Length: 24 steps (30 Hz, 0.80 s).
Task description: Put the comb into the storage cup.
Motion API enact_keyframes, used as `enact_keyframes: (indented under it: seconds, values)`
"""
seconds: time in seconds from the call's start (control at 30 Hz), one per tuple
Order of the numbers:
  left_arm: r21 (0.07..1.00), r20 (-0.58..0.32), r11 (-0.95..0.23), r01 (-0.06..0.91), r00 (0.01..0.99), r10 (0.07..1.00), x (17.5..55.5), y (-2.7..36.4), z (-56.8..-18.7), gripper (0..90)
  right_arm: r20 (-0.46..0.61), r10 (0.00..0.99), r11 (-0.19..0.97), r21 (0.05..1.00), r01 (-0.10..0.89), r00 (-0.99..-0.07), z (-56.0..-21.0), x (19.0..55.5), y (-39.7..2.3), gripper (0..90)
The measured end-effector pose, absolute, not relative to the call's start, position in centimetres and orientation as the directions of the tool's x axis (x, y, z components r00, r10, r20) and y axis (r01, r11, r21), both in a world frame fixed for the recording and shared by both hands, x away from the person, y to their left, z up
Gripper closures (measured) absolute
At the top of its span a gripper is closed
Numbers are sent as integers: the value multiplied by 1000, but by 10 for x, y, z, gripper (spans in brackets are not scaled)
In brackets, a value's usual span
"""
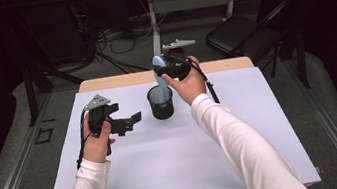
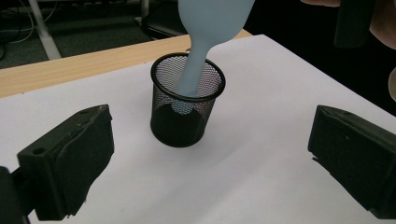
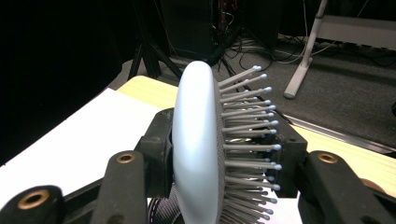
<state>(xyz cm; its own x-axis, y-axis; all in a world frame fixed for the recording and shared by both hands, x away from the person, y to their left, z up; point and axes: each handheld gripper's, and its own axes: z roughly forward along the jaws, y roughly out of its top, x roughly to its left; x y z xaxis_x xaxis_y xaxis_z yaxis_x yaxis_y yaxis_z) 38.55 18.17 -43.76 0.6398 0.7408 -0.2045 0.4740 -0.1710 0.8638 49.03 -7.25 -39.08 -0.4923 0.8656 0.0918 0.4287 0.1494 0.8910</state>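
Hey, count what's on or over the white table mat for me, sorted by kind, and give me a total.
Light blue hairbrush: 1
Black mesh cup: 1
Hand-held grippers: 2, left gripper and right gripper
Total: 4

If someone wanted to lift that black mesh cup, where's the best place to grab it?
Pinch the mesh cup across its round wall from the sides, below the rim. The hairbrush handle stands inside it and blocks a straight approach from above. The open left tool already faces it.
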Motion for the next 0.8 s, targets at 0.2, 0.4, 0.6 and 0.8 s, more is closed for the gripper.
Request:
enact_keyframes:
  seconds: [0.2, 0.4, 0.6, 0.8]
  values:
    - [864, -204, -171, 474, 639, 741, 385, 182, -437, 5, 85, 864, 161, 887, 432, -496, -394, 491, -69, 510]
    - [862, -203, -174, 475, 640, 741, 386, 182, -438, 5, 73, 862, 180, 882, 437, -502, -399, 491, -66, 509]
    - [860, -207, -173, 480, 638, 742, 387, 181, -439, 5, 68, 862, 187, 878, 441, -502, -406, 492, -64, 507]
    - [858, -204, -178, 481, 639, 742, 387, 181, -440, 5, 67, 861, 188, 878, 439, -504, -411, 492, -65, 502]
